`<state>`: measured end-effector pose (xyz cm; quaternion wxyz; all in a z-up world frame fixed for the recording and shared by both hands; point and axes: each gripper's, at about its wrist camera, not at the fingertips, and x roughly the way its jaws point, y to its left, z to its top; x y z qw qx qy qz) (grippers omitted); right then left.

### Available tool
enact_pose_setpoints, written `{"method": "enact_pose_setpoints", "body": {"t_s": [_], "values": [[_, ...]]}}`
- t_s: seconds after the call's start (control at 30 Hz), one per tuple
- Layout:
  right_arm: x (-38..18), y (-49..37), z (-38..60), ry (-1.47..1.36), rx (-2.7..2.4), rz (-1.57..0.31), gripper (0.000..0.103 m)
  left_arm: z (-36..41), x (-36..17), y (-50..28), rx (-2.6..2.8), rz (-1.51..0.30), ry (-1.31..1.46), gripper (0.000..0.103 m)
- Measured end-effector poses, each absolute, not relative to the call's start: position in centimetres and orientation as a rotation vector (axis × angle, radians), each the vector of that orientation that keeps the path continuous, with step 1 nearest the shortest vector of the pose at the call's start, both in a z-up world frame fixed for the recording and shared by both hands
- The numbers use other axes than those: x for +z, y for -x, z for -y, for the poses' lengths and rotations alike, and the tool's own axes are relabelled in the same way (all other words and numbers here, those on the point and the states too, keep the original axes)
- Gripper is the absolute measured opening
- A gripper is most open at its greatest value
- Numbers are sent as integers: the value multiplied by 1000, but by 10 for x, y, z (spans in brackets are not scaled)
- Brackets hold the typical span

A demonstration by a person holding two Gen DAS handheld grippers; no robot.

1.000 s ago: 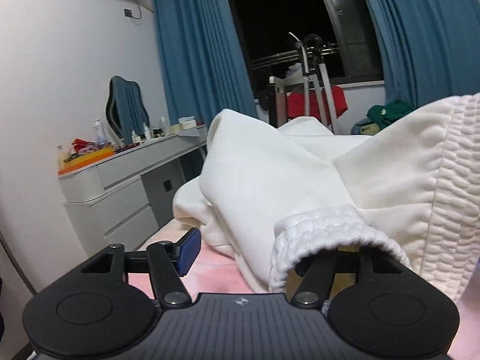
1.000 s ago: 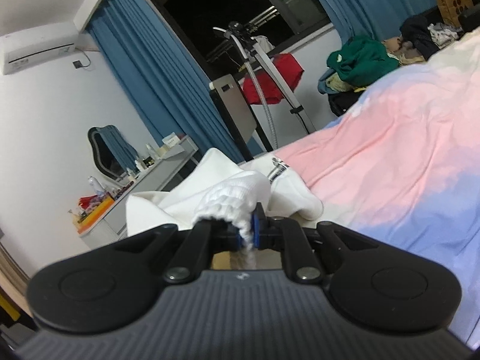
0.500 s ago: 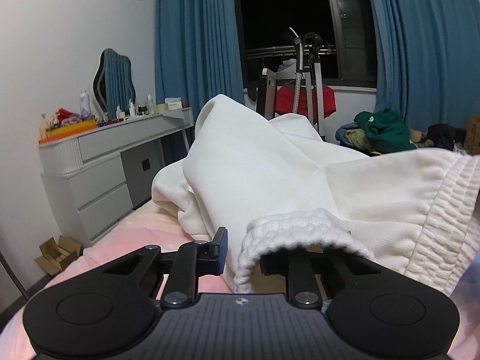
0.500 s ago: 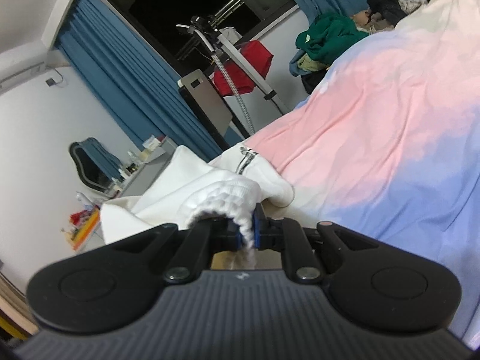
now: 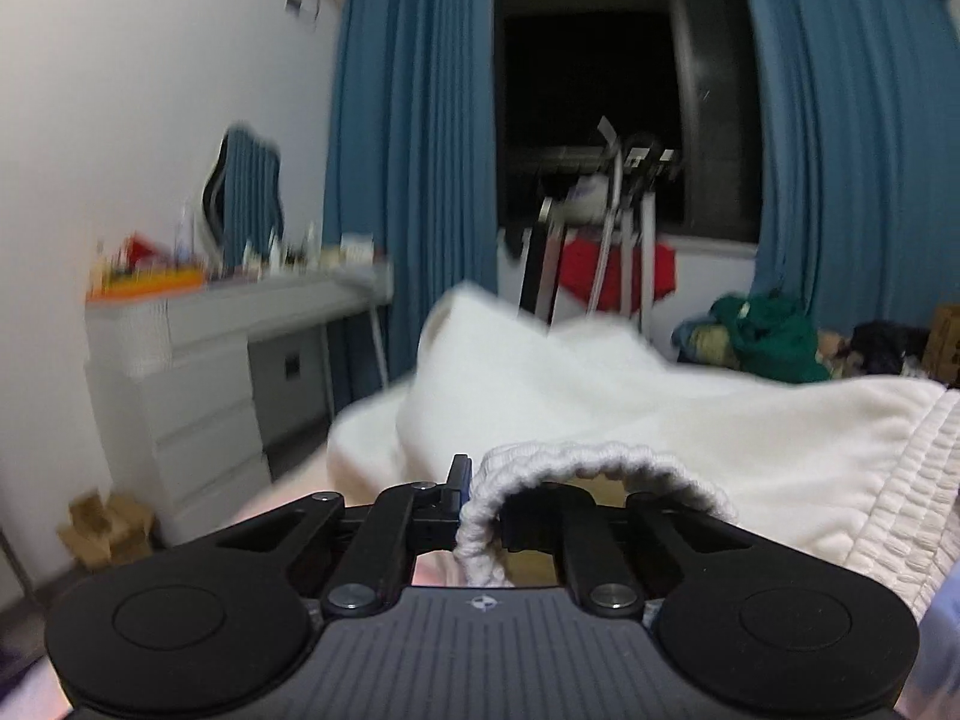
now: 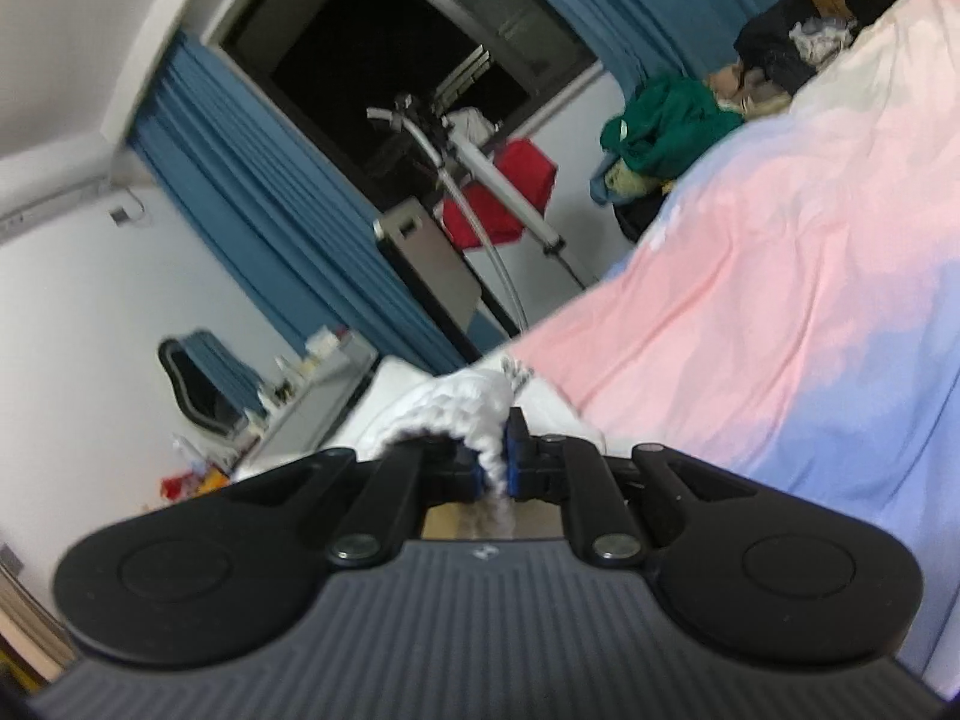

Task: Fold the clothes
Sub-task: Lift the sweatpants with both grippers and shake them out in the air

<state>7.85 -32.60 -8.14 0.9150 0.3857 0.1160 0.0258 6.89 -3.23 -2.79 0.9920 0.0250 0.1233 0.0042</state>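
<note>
Bed (image 6: 780,276): pink/blue sheet. Dresser (image 5: 198,372) 9 o'clock; curtains (image 5: 414,138) 12. L gripper (image 5: 480,504) fingers just closed, R gripper (image 6: 493,461) fingers clenched, both grasping white garment (image 5: 600,396) cuffs.

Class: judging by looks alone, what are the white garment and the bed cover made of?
White garment: probably thick cotton-type fleece knit; matte, soft folds, ribbed elastic cuff. Bed cover: thin woven fabric, perhaps cotton; smooth, fine creases, pink-to-blue print.

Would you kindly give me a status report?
Left gripper just closed on white ribbed cuff. Right gripper shut on ribbed cuff. Nothing in the way.
</note>
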Motion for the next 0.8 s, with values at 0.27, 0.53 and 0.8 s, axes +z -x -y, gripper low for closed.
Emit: {"method": "enact_pose_setpoints", "body": {"t_s": [0.27,0.53,0.8], "values": [[-24,-50,405,-894,-56,-56,11,118,63,-24,-270,-6,-115,9],[88,11,514,-849,-206,187,10,215,182,28,-633,143,42,8],[272,75,568,-619,-244,438,10,215,290,83,-848,294,307,8]]}}
